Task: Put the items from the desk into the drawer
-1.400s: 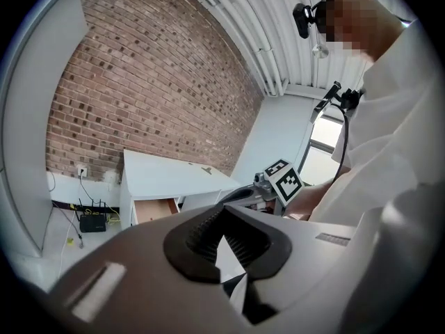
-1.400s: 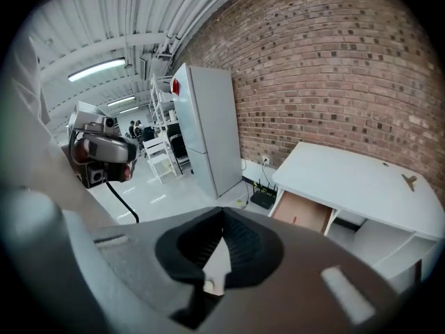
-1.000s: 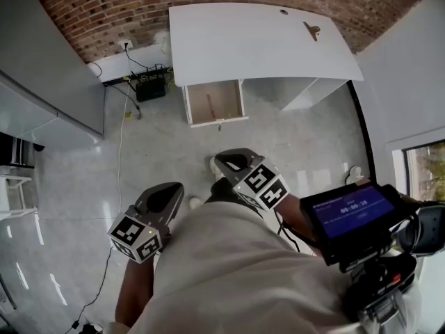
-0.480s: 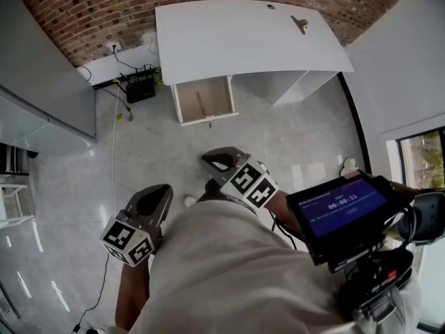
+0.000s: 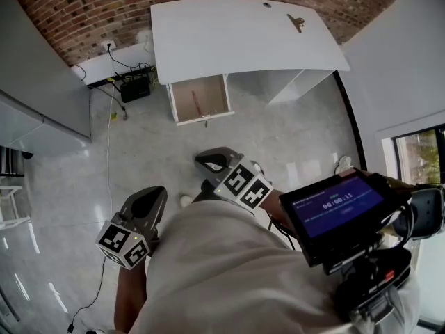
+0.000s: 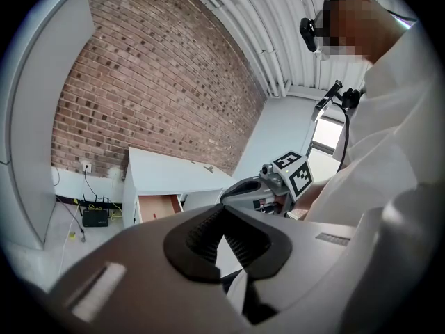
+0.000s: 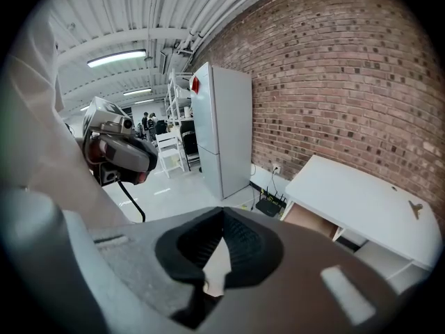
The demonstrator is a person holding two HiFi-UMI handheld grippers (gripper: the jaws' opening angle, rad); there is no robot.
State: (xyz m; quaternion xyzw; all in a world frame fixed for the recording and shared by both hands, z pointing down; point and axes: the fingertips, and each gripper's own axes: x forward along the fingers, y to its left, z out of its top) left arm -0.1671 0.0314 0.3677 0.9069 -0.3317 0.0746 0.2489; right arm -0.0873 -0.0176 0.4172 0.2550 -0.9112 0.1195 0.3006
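Observation:
A white desk (image 5: 236, 37) stands against the brick wall. On it lie a brownish clip (image 5: 296, 23) and a small dark item (image 5: 266, 5). Its drawer (image 5: 199, 97) is pulled open, with a thin red thing (image 5: 197, 103) inside. Both grippers hang near my body, well short of the desk. The left gripper (image 5: 151, 199) is shut with nothing in it, its jaws touching in the left gripper view (image 6: 223, 210). The right gripper (image 5: 211, 163) is likewise shut and empty (image 7: 222, 213). The right gripper view shows the desk (image 7: 361, 200) and the clip (image 7: 416, 208).
A black router (image 5: 132, 88) with cables sits on the floor left of the desk. A grey cabinet (image 5: 35, 82) lines the left side. A device with a blue screen (image 5: 334, 206) hangs at my right. A tall white fridge (image 7: 222, 124) stands by the brick wall.
The desk and drawer have slid left and up in the head view. Both grippers have drifted slightly left and stay shut near my body.

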